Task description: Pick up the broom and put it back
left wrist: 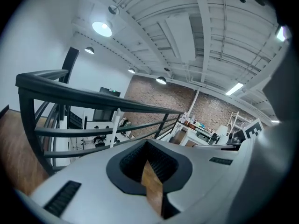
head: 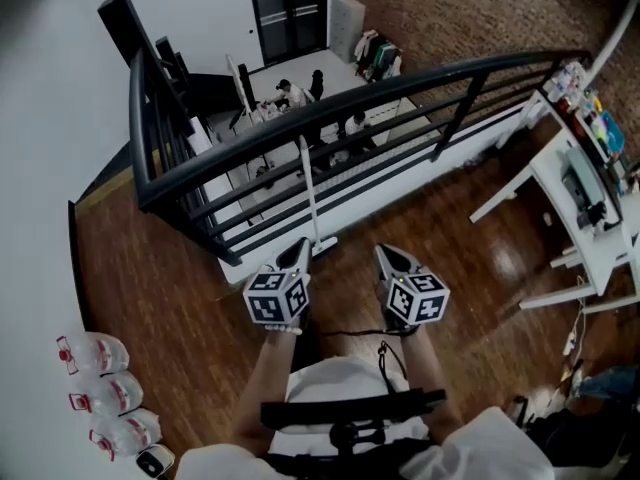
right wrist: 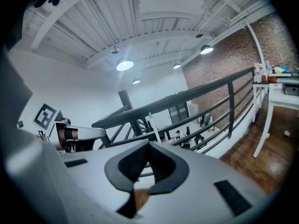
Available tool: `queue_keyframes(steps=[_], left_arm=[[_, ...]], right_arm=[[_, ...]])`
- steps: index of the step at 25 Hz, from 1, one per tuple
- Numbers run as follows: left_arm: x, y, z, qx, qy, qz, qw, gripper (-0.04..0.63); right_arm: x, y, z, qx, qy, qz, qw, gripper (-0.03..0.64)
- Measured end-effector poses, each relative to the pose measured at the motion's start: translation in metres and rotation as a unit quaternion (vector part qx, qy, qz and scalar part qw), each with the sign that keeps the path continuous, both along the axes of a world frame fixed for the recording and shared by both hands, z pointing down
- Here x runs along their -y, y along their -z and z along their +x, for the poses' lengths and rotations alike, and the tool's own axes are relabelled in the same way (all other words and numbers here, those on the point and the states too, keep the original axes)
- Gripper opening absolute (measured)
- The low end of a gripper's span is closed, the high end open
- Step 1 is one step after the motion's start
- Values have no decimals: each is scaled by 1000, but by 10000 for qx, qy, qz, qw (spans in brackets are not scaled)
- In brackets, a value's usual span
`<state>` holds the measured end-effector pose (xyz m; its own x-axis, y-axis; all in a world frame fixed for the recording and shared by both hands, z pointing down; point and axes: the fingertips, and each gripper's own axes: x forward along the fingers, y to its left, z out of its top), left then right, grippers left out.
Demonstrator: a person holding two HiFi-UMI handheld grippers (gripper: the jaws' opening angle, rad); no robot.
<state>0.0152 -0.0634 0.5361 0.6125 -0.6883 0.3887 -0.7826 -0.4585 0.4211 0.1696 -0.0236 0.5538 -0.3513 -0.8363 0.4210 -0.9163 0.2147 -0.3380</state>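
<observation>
The broom (head: 308, 190) leans upright against the black railing (head: 330, 118), its white handle rising past the rails and its head on the wood floor by the railing's foot. The handle also shows as a thin white pole in the left gripper view, broom (left wrist: 114, 126), and in the right gripper view, broom (right wrist: 152, 125). My left gripper (head: 298, 251) is just short of the broom's head, jaws together and empty; its closed tips, left gripper (left wrist: 147, 143), point at the railing. My right gripper (head: 386, 254) is to its right, also shut and empty, right gripper (right wrist: 149, 146).
The railing guards a drop to a lower floor with people and desks. Several large water bottles (head: 100, 388) lie by the white wall at lower left. A white desk (head: 585, 203) with clutter stands at right, with cables on the floor below it.
</observation>
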Motion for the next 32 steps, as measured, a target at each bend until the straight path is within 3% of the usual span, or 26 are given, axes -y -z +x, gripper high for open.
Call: queue_keyframes(steps=[7,15,23,30,32], left_arm=[[77,2,-47,-80,-98,-45,9999,-12],[132,-5,-84,-112,-144,-166,9997,-12],[160,-14,-71,-77,46,-242,9997,-12],[182,-17,-53,-21,374,-258,9990,-12],[186,-18,-53,-1,472,-269,9985,-12]], right_arm=[[82,1,-51,-56,-14,-78,10000,11],[143,3,-92,-58,1,-73,10000,12],[186,-15,-100,-32,487,-158,9987,23],[230,-32,-81,-197,738,-189,9969,29],[245,-38,-80,-314,805,-150,9961,78]])
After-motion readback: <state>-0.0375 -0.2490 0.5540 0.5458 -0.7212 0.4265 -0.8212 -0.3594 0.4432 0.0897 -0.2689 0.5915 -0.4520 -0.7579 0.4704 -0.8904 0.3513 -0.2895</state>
